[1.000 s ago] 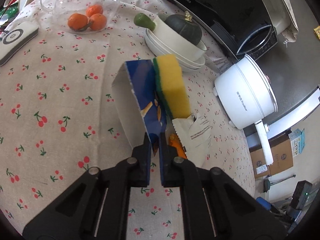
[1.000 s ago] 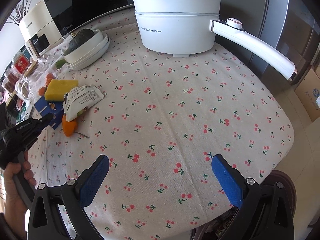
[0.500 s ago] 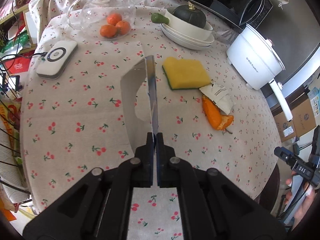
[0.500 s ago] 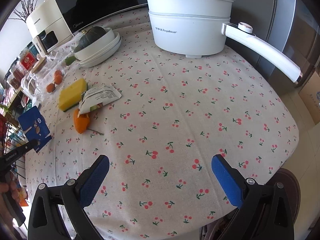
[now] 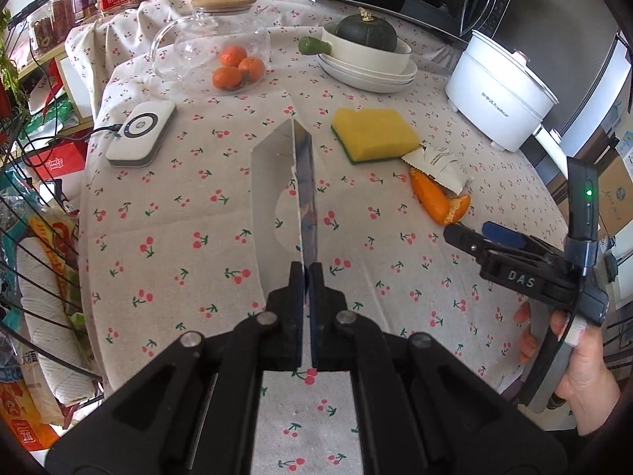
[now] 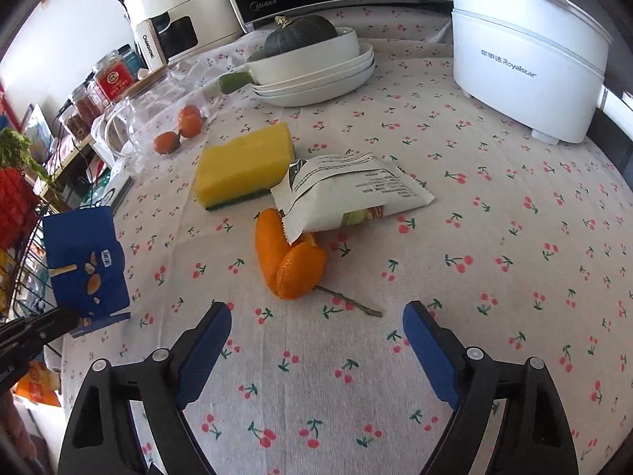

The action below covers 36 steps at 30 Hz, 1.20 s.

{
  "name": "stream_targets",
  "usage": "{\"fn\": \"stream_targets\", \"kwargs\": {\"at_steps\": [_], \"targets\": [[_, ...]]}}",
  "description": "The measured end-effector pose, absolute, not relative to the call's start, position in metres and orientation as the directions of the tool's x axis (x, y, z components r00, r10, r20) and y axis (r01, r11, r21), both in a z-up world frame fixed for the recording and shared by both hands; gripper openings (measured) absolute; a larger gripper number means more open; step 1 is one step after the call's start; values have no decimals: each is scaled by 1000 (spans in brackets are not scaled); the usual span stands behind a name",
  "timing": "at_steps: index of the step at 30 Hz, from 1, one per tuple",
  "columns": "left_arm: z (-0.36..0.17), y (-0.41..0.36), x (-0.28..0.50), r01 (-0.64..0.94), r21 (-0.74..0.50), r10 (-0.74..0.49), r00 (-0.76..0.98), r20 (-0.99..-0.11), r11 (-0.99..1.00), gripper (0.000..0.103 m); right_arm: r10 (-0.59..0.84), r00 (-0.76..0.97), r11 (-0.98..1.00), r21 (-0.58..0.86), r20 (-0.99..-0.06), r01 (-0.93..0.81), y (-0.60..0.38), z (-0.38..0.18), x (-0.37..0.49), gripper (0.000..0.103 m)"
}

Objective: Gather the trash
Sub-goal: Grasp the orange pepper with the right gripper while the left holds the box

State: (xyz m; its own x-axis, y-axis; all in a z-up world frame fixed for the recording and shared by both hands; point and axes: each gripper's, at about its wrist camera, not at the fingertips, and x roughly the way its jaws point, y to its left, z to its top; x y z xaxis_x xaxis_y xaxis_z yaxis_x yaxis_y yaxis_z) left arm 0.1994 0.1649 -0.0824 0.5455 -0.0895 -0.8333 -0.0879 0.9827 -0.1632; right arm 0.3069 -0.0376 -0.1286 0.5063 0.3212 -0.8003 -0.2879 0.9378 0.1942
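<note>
My left gripper (image 5: 305, 277) is shut on a blue snack wrapper (image 5: 304, 182), silver inside, and holds it above the table near the left edge; the wrapper also shows in the right wrist view (image 6: 85, 261). My right gripper (image 6: 316, 328) is open and empty, just in front of an orange peel (image 6: 287, 257) with a thin stem. A white torn wrapper (image 6: 352, 190) lies partly on the peel. In the left wrist view the peel (image 5: 437, 202) and white wrapper (image 5: 439, 164) lie ahead to the right, with my right gripper (image 5: 480, 235) close to them.
A yellow sponge (image 6: 245, 166) touches the white wrapper. White stacked dishes with a green squash (image 6: 316, 67), a white electric pot (image 6: 526, 51), a glass jar with tangerines (image 5: 233, 63) and a white charger pad (image 5: 142, 132) stand on the cherry tablecloth (image 6: 494, 257). A wire rack (image 5: 35, 269) is at the left.
My left gripper has pulled back and up from the sponge with the blue wrapper. My right gripper has moved forward and left, close to the orange peel.
</note>
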Motion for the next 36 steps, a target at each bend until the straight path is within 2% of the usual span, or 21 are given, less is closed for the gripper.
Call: {"fn": "stream_targets", "kwargs": {"at_steps": [7,8,10,11,12,15,25,36], "targets": [[-101,169,213,-103,-158,-74,557,-827,982,7,285,558,945,131,-779,-300,-16,-135,321,80],[-103,171,215,-110,-159,-71,559,-826,981,7,275,563,947,118,-779,-300,-13,-136,323,75],[-105,173,218,-121,-167,-71,560,-825,979,7,263,571,947,94,-778,-307,-9,-135,324,56],[-105,173,218,-125,-171,-72,563,-824,977,7,264,569,945,90,-778,-316,-8,-134,324,43],[-103,173,217,-126,-176,-75,566,-821,976,7,270,565,942,91,-779,-324,-8,-133,323,37],[-96,170,214,-120,-189,-86,578,-811,975,7,287,553,935,104,-783,-338,-12,-128,318,31],[-63,140,190,-92,-264,-151,623,-768,960,6,313,533,936,159,-786,-315,-69,-96,280,29],[-51,87,151,-14,-306,-230,625,-746,952,6,299,569,941,137,-766,-311,-137,-49,218,28]]}}
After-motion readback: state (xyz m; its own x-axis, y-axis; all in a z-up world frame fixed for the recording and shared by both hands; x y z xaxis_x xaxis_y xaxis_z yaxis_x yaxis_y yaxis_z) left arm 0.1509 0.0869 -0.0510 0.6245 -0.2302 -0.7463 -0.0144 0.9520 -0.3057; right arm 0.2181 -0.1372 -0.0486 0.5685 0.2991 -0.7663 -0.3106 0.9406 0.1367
